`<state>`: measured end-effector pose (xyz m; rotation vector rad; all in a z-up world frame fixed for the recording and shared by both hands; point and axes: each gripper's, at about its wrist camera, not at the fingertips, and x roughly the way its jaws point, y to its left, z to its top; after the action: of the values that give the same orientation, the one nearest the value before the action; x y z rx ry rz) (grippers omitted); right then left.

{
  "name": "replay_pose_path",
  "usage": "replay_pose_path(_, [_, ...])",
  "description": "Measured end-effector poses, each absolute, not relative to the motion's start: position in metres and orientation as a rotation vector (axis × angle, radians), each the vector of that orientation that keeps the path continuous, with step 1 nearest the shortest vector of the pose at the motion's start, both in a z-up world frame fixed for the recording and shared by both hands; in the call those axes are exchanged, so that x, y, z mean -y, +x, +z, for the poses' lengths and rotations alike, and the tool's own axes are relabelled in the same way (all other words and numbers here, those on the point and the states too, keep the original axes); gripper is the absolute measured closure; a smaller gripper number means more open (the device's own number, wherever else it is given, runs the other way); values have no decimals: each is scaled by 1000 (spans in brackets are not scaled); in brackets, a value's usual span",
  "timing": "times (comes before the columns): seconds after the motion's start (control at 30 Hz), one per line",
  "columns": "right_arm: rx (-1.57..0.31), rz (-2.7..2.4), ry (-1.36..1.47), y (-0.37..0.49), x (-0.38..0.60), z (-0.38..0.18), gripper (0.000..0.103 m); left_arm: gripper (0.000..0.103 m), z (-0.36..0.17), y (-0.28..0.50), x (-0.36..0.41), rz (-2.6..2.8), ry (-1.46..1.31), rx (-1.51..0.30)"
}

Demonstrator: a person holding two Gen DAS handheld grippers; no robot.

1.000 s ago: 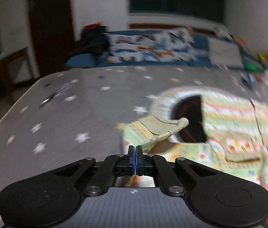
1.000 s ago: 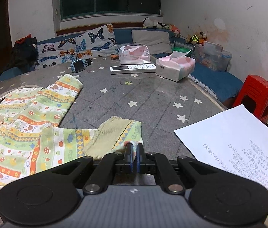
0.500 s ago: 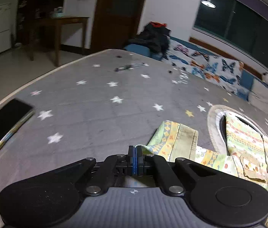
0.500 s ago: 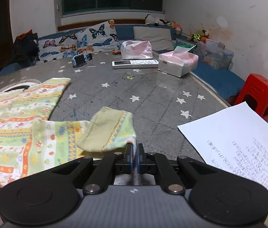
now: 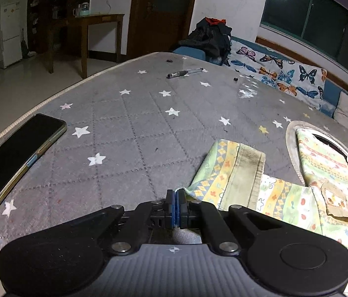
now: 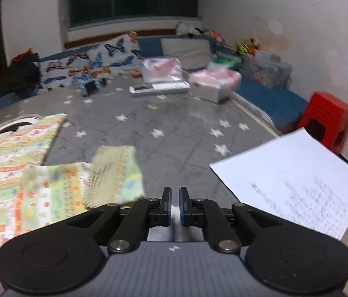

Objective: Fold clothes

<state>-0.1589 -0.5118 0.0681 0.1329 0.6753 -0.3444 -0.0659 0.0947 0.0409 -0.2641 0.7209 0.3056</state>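
the left tongs [image 5: 176,204] are sitting pressed together with no gap showing, and the corner of the left sleeve cuff [image 5: 233,173] is reaching right up to their tips, so they are probably pinching that edge, though the bite itself is hidden. the right tongs [image 6: 174,205] are standing a little apart, with a scrap of pale fabric showing low in the gap; whether they are gripping it or letting it slip cannot be told, since this view is blurred. the right sleeve cuff [image 6: 116,175] is lying just left of and ahead of them. the patterned child's garment [image 6: 13,163] is spreading out flat between the two tongs on the star-print mattress [image 5: 134,128].

judging by this, the sleeves are being laid out before a fold. doing it well means keeping each cuff taut and level, drawing both outward evenly so the body is not dragging or bunching. a phone [image 5: 13,158] is lying well left of the left tongs and a printed sheet [image 6: 297,180] right of the right tongs; both are worth avoiding.
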Motion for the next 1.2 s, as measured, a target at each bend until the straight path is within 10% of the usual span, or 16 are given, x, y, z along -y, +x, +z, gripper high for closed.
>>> replay_pose_path(0.8, [-728,-90,45,-94,457,44,95,60,43,-70,-103,355,-260,-734])
replay_pose_path(1.2, [-673,-309,35,-101,524,59,87,57,52,-72,-103,358,-252,-720])
